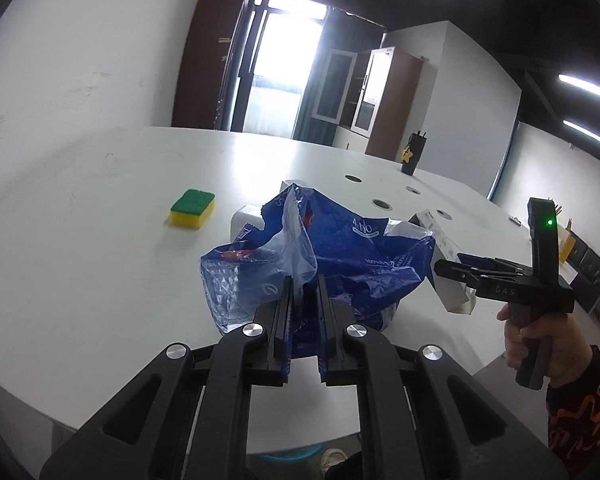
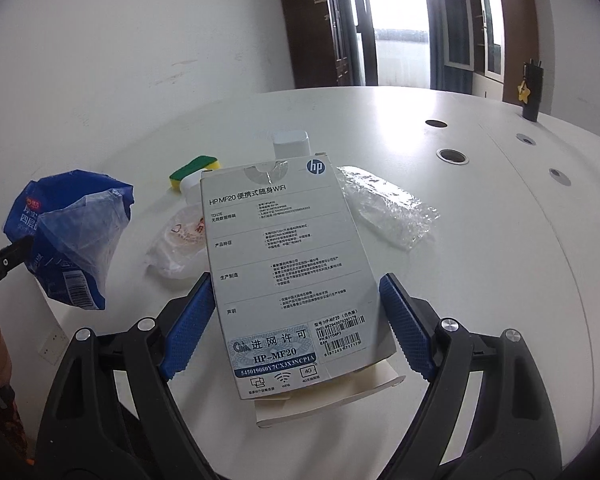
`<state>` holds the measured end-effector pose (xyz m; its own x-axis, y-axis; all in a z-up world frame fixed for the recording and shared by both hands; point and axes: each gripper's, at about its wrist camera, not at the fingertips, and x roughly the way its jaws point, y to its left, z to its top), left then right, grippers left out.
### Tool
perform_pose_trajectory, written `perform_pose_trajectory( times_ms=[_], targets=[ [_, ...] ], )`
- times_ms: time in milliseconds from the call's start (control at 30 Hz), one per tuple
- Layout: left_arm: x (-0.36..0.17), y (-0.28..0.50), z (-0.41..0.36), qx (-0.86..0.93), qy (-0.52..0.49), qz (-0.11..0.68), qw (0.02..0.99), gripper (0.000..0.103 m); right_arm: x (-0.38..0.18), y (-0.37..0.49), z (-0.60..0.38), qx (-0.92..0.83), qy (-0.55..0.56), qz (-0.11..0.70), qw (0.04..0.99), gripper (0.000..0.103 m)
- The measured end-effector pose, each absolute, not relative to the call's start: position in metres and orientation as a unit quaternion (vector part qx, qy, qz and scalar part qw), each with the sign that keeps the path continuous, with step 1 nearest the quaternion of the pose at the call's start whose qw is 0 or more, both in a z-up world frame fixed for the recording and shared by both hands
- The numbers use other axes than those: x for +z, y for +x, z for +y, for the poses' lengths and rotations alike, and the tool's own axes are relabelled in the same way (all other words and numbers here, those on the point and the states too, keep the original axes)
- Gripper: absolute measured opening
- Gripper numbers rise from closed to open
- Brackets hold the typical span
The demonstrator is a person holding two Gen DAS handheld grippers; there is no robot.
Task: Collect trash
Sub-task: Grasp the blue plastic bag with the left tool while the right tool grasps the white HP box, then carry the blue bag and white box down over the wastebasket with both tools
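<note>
A crumpled blue plastic bag hangs above the white table, and my left gripper is shut on a fold of it. The right wrist view shows the same bag at the far left. My right gripper is shut on a white HP WiFi box, its blue pads pressing the box's two long sides. From the left wrist view, the right gripper is at the right in a person's hand, with the box lifted off the table.
On the table lie a clear crumpled wrap, a thin white bag with red print, a green-yellow sponge and a white container. A black cup with a yellow star stands far back, beside several round cable holes.
</note>
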<state>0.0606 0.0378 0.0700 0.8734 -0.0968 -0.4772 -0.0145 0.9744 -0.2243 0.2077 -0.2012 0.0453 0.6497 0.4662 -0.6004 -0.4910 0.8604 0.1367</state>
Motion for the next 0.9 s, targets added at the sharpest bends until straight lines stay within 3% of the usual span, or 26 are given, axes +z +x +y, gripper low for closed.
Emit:
perform_pose_trajectory(
  times_ms=[500, 900],
  targets=[
    [0.045, -0.024, 0.012, -0.015, -0.080, 0.246, 0.966, 0.008, 0.039, 0.083, -0.205, 0.294, -0.023, 0.276, 0.915, 0.078],
    [0.016, -0.064, 0.017, -0.034, -0.099, 0.275, 0.956, 0.008, 0.009, 0.029, -0.223, 0.311, 0.004, 0.291, 0.905, 0.078]
  ],
)
